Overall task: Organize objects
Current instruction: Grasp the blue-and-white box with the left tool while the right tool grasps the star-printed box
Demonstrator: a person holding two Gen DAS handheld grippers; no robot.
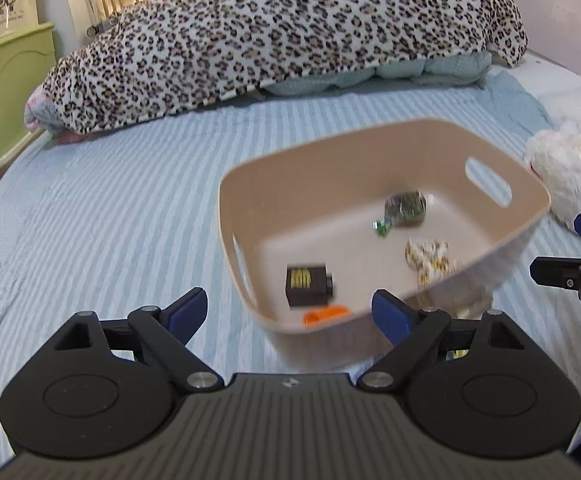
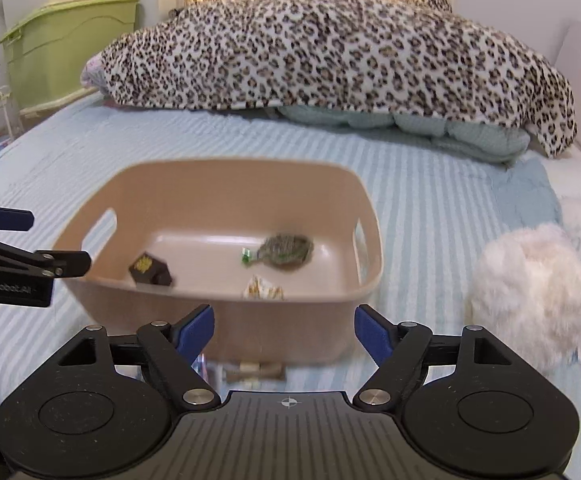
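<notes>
A bed [image 1: 110,208] covered in a quilted sheet of pale blue and white stripes is spread beneath and ahead of both grippers. Far ahead, a large rounded heap is draped with a plush leopard-print blanket [image 1: 282,32], and a puffy pale-teal quilt [image 1: 410,72] is seen bulging from under its edge. A smooth green plastic storage box [image 2: 70,44] is stacked off to the far left of the right gripper.

Just ahead of both grippers, a beige plastic bin [image 1: 370,148] with rounded corners and oval handle cut-outs is set on the sheet; it is blurred in both views. To the right of the right gripper [image 2: 284,330], beside the bin, a fluffy white plush toy [image 2: 530,296] is lying.

Inside the bin, several small things are scattered apart: a crinkled dark-green speckled wrapper [image 1: 404,208], a crumpled white-and-yellow patterned wrapper [image 1: 430,260], a black boxy block with a yellow label [image 1: 308,286], and a small orange piece [image 1: 326,315] just against the near wall. Below the bin's near wall, in the right wrist view, a small blurred item is glimpsed on the sheet and cannot be identified.

The left gripper [image 1: 290,310] is held wide apart with nothing between its blue-padded fingers. The right gripper is likewise spread wide and nothing is grasped.
</notes>
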